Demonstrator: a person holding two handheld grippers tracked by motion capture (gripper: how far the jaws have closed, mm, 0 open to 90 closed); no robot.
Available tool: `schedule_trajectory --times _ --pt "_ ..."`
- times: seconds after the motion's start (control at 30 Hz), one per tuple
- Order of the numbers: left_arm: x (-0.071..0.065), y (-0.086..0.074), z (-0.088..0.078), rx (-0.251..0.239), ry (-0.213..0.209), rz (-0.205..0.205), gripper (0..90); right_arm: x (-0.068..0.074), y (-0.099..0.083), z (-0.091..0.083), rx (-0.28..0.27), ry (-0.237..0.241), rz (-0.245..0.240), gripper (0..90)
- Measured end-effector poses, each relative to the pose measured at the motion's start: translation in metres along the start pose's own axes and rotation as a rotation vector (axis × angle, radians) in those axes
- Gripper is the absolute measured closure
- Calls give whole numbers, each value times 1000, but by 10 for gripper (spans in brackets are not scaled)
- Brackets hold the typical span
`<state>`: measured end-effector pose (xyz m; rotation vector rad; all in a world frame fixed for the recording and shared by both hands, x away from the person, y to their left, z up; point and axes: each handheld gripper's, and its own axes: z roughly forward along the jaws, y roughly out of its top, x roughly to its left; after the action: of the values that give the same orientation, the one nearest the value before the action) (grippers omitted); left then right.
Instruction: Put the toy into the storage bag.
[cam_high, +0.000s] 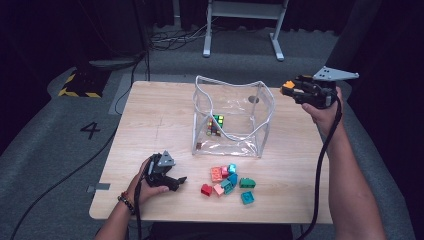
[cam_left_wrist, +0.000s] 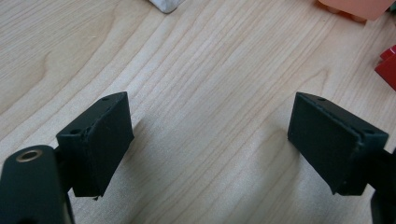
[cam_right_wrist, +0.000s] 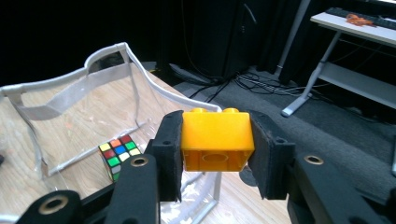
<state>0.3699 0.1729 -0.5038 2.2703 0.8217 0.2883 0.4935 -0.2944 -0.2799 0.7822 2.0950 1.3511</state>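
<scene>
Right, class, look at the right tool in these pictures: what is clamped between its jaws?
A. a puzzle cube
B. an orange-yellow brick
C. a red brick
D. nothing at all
B: in the right gripper view the right tool has both pads pressed on an orange-yellow brick, while the puzzle cube sits inside the clear bag.

A yellow two-stud toy brick (cam_right_wrist: 218, 138) sits upright, studs up, pinched in the right tongs (cam_right_wrist: 217, 154) above the clear pouch's (cam_high: 265, 107) far right corner.
</scene>
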Motion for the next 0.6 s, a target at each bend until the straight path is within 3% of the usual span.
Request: schedule_trajectory --times 0.37,0.6 --pt "0 0 0 0 -4 -5 141 9 12 23 19 38 -23 589" --pt "0 0 0 0 -4 -5 142 15 17 44 62 66 -35 589"
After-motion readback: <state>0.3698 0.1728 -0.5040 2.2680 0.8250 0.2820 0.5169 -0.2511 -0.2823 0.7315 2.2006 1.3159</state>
